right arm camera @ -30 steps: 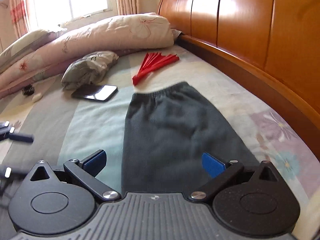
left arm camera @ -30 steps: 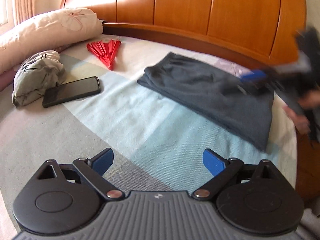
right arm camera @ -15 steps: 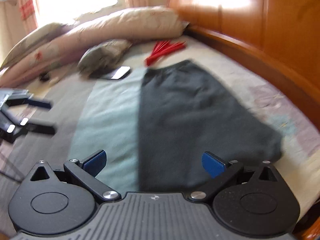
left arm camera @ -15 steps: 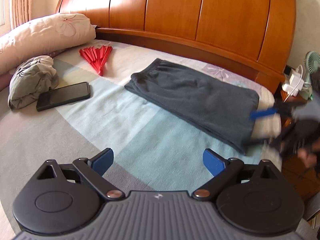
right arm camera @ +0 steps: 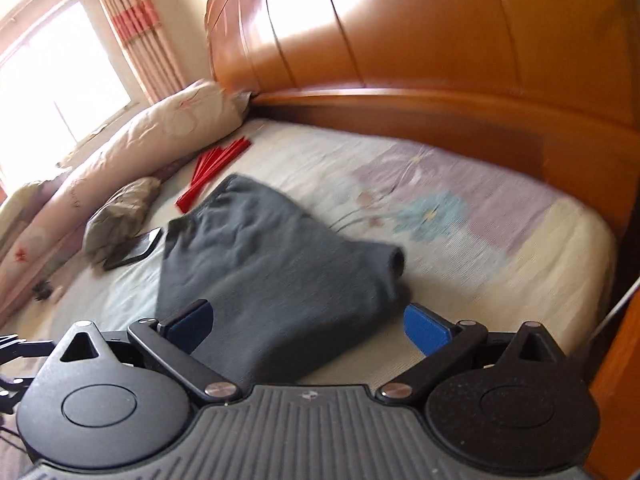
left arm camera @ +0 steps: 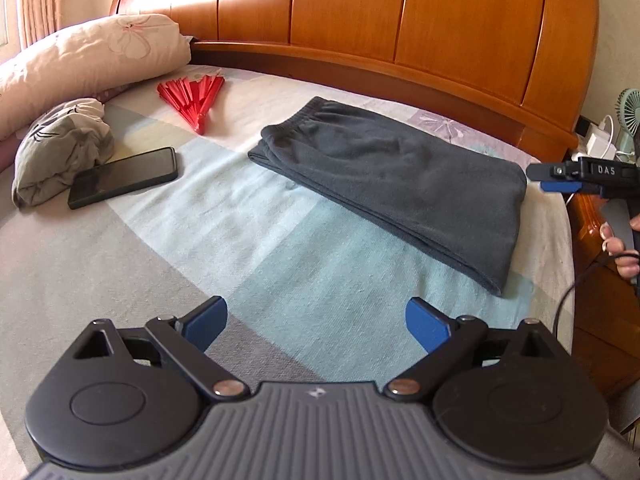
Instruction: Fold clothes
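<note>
Currently, item one: dark grey trousers (left arm camera: 400, 172), folded into a long flat stack on the bedsheet (left arm camera: 280, 248), waistband end toward the red fan (left arm camera: 194, 96), other end near the mattress edge.

Item two: my left gripper (left arm camera: 316, 322), jaws wide apart, nothing held, hovering over bare sheet well short of the garment.

Item three: my right gripper (right arm camera: 308, 324), jaws likewise spread and empty, low over the near end of the trousers; from the left wrist view it sits just off the bed's corner.

Risks, as I judge them: pinching only the top layer would peel the stack apart; dragging could pull the near end off the mattress edge.

Containers: none visible. Loose beside the pillow (left arm camera: 92, 60): a phone (left arm camera: 124, 176) and a bundled cloth (left arm camera: 60, 148).
</note>
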Demonstrator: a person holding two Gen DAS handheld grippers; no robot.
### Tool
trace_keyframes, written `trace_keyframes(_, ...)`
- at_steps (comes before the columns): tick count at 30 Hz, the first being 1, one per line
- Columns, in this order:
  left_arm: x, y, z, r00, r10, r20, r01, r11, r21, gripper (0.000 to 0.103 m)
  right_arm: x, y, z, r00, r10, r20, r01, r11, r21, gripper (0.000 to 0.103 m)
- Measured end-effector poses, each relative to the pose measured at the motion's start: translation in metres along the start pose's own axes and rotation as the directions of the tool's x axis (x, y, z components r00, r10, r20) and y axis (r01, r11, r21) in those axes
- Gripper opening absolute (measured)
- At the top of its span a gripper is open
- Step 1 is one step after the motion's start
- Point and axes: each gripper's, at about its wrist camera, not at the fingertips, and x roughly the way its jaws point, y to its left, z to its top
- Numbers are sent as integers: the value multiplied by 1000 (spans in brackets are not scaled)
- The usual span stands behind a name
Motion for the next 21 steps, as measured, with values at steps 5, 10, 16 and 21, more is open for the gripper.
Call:
trace_keyframes(5, 0, -13, 7, 1000, -11, 1, 11, 1000, 22, 96, 24, -5, 18, 991, -117, 62, 117, 993, 2, 103)
trace_keyframes(10, -3, -16, 12, 1000, 9, 8, -9, 999, 40, 96, 0, 13, 24, 998, 3, 67, -2, 1000, -15, 103)
trace_keyframes(16, 0, -17, 11, 997, 77, -5, -77, 997, 16, 96, 18, 57, -9, 990, 88, -110, -103, 985, -137, 103)
trace_keyframes(21, -13, -18, 5, 994, 113, -6, -113, 993, 16, 96, 8, 83, -19, 986, 127, -106, -140, 982, -123, 103)
